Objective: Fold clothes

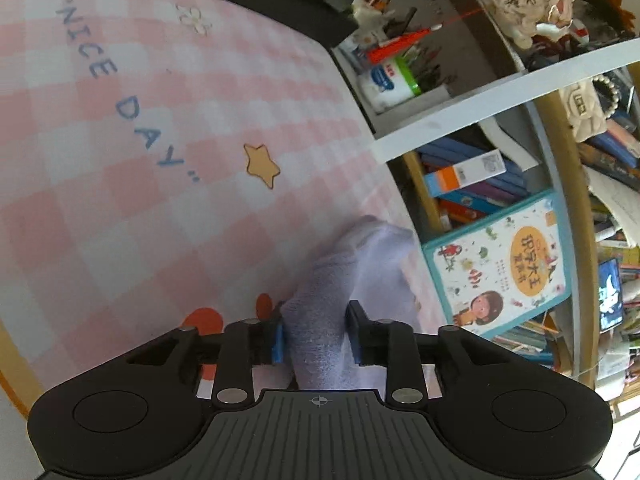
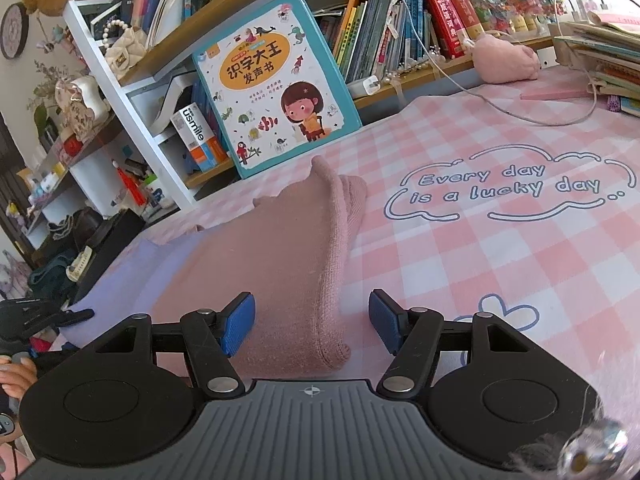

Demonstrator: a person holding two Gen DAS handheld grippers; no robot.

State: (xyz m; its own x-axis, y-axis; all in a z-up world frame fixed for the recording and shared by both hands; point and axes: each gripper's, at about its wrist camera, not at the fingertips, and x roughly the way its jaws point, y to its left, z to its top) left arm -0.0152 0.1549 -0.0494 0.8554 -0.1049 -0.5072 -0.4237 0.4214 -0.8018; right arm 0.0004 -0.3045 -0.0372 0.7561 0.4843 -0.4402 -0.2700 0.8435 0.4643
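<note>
Left gripper (image 1: 316,334): both blue pads pressed onto one bunched lavender garment (image 1: 344,280), fabric lifted off the pink checked cloth (image 1: 120,216) near its edge. Beyond it on that cloth: one tan star print (image 1: 262,165), one "NICE DAY" line.

Right gripper (image 2: 312,326): fingers spread, nothing between them, sitting just over the near corner of one pink knit garment (image 2: 288,264). That piece lies flat on the cloth, right edge rolled into a ridge, far corner peaked up. A lavender layer shows under its left side, likely the same garment the left holds; can't confirm.

Further back: one picture book (image 2: 268,92) leaning on the bookshelf (image 2: 400,20), one pink plush (image 2: 504,60) at the table's far edge.
</note>
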